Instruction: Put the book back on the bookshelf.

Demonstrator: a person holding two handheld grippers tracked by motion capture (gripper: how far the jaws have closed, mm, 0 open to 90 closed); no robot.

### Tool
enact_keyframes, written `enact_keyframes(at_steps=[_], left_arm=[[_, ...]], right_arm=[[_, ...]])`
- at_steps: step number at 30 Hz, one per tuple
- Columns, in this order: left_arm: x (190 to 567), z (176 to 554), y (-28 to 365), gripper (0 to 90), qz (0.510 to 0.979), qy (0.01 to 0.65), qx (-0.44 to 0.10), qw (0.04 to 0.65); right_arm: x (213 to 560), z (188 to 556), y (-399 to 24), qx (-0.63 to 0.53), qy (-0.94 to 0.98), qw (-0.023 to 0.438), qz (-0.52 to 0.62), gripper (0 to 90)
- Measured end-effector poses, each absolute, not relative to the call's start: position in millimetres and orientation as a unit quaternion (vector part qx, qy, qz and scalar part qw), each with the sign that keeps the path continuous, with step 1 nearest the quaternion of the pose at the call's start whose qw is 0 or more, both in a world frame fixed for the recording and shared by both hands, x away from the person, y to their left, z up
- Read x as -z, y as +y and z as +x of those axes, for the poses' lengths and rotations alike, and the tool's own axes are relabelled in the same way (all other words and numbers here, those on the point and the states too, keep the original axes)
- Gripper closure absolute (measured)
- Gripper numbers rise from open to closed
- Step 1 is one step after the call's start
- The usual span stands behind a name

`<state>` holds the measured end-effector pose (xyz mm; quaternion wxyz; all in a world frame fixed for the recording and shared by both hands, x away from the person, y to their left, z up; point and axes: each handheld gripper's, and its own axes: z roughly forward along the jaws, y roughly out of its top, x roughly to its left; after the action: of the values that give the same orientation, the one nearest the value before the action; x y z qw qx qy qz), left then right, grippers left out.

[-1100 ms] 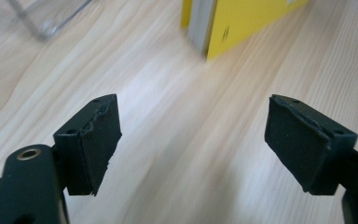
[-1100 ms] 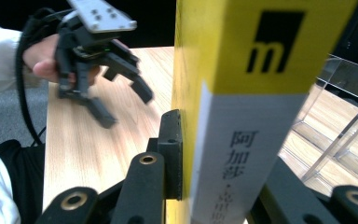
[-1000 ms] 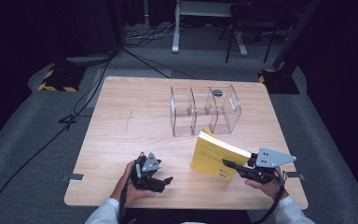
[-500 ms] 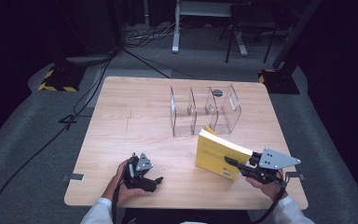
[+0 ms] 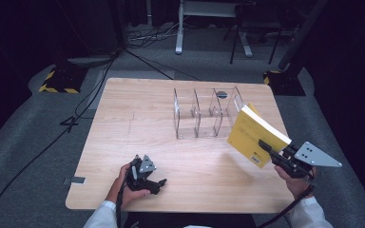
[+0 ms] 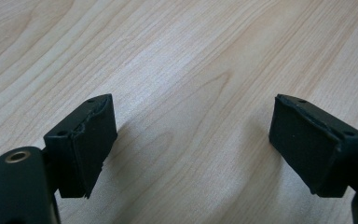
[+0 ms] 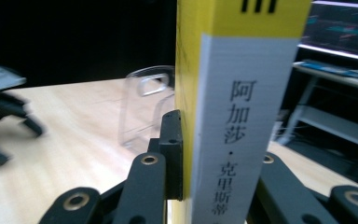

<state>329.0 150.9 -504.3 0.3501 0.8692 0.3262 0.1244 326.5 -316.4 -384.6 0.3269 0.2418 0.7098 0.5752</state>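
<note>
Wooden counter [image 5: 138, 123] carries a clear divider rack [image 5: 204, 111] standing upright toward the far right side. Yellow book [image 5: 254, 133] is lifted off the counter, tilted, just beside the rack's right end; can't tell if they touch. Your right claw [image 5: 267, 148] pinches the book at its lower edge, spine with printed characters [image 7: 233, 135] facing the right gripper view. Your left claw [image 5: 158, 184] sits low at the near left edge, jaws spread, nothing between them, bare wood [image 6: 186, 93] below.
</note>
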Motion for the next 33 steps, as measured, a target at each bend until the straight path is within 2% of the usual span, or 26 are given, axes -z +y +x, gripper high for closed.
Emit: enact_keyframes(at_steps=[7,21,33], left_arm=[[504.3,328.9,150.8,15.6,0.869,0.327,-0.124,0.35],[504.2,329.2,150.3,15.5,0.868,0.33,-0.124,0.35],[504.2,329.3,150.0,14.8,0.867,0.334,-0.124,0.349]], right_arm=[[374.5,342.2,-314.1,-0.566,0.693,0.361,0.261,76.0],[356.6,407.4,-274.5,-0.546,0.683,0.376,0.307,76.1],[357.7,440.0,-246.0,-0.525,0.682,0.387,0.33,76.1]])
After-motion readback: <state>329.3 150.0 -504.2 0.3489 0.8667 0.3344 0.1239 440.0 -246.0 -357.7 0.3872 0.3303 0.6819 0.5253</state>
